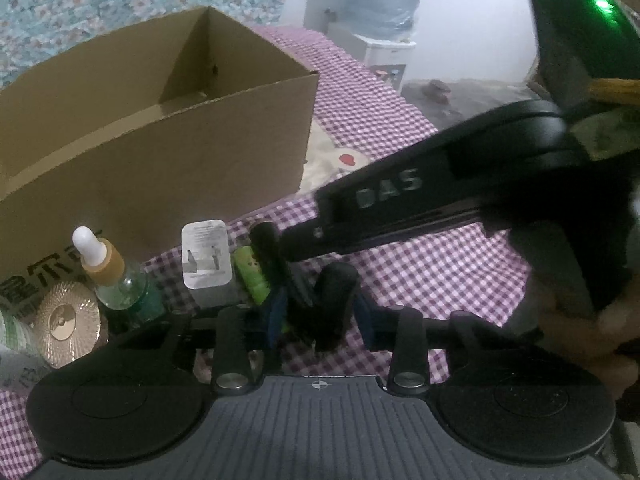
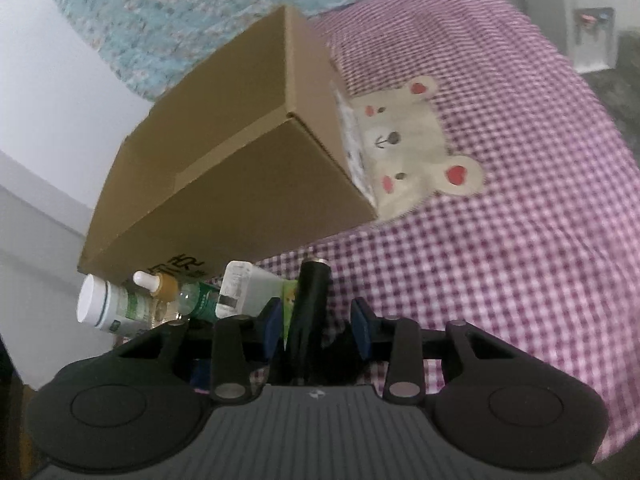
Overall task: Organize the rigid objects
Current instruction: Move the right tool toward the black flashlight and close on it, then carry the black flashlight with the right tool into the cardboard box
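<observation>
My left gripper (image 1: 320,316) hangs low over items lined up in front of an open cardboard box (image 1: 160,140). A black round-topped piece (image 1: 336,292) sits between its blue pads; I cannot see whether they press on it. The right gripper's black rail (image 1: 400,200) reaches in from the right, right above those jaws. In the right wrist view my right gripper (image 2: 316,320) straddles a slim black cylinder (image 2: 314,292); cloth shows between the cylinder and the right pad. Left of it lie a green item (image 2: 289,300), a white charger (image 2: 244,292) and a dropper bottle (image 2: 160,284).
A gold-lidded jar (image 1: 64,320) and a white bottle (image 2: 104,304) lie at the left end of the row. Everything rests on a purple checked bed cover (image 2: 500,240) with a bear patch (image 2: 408,148). A water dispenser (image 1: 384,40) stands beyond the bed.
</observation>
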{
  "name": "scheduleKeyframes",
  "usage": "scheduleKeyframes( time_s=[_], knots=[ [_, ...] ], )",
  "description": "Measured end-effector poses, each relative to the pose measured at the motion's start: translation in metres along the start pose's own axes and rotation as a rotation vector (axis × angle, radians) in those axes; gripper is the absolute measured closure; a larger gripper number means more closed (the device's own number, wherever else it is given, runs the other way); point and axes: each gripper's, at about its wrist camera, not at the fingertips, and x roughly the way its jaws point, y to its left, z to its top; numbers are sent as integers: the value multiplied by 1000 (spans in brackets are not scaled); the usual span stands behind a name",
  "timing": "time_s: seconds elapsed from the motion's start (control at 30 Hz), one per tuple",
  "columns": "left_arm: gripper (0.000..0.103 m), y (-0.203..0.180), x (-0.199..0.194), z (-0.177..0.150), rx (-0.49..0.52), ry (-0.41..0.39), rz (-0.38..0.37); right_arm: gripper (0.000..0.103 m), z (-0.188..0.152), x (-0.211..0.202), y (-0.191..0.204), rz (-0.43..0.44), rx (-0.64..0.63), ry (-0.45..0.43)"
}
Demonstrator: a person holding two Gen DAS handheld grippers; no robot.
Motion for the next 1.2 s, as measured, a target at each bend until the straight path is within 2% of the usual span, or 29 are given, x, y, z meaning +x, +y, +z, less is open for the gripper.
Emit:
scheduleKeyframes(
  time_s=[0.1, 0.2, 0.47, 0.7, 0.9, 1.2],
  knots=[
    [73, 3, 5, 2, -9, 13, 6, 67, 6, 15, 1, 17, -20, 42],
    [73, 5, 9, 3, -14, 26, 7, 72, 8, 29, 0, -5, -6, 56],
    [73, 6, 17, 12, -17, 39, -2, 79, 7, 36, -12, 78, 69, 77],
    [74, -1, 13, 12, 5, 24, -6, 79, 4, 19, -22, 105, 109, 34],
    [74, -6, -7, 10, 19, -15, -21, 79, -3, -3, -17, 109, 99, -14],
    [74, -9, -58, 19, 28, -126, -23, 79, -4, -49, 28, 134, 13, -121]
  ],
)
